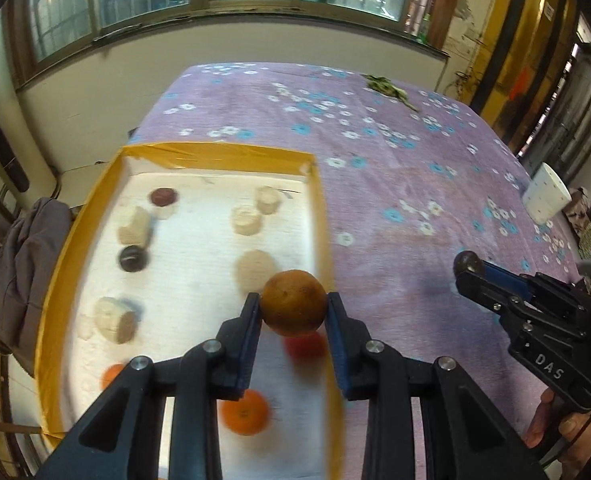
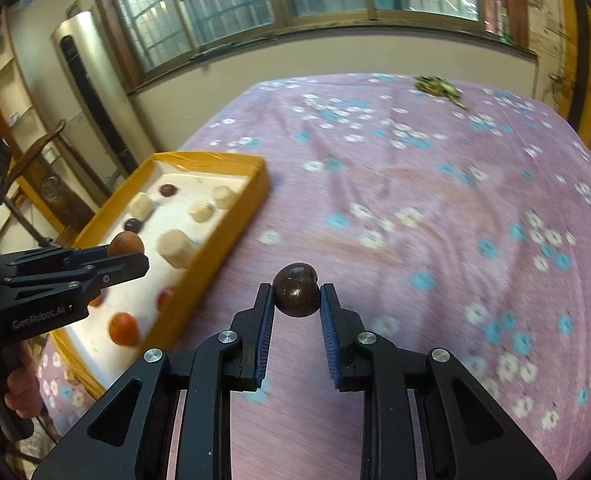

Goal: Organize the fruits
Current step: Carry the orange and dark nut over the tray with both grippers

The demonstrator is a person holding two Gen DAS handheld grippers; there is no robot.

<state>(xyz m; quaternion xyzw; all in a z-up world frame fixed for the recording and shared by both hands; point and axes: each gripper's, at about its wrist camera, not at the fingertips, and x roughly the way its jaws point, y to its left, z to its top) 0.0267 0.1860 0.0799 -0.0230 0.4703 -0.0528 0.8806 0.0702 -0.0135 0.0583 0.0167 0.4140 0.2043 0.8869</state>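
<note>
Carrying one fruit apiece, a person's two grippers hang above a flowered purple cloth covering the surface (image 2: 415, 240). The left gripper (image 1: 294, 312) is clenched on a brownish orange (image 1: 293, 303), pinched between its pads at the very tips, above the right-hand wall of a yellow tray (image 1: 215, 152). The right gripper (image 2: 297, 300) is clenched on a small dark fruit (image 2: 296, 290), glossy and round, held clear over bare cloth, well apart from the tray.

Both grips look thin: each fruit sits at the fingertips with most of its body beyond the pads, so a jolt or a quick turn of the wrist could squeeze it forward and out. The dark fruit, smooth-skinned, seems the likelier to slip; dropped on the cloth, it could roll off toward the edge.

Inside the tray lie two bright oranges (image 1: 245, 412), a red fruit (image 1: 305, 346), two dark ones (image 1: 134, 258) and several pale cylinders (image 1: 247, 220), loosely scattered. Lowering the orange among them risks knocking a neighbour or catching the tray wall with a finger. The two grippers are near each other and could collide if both head for the tray at once.
</note>
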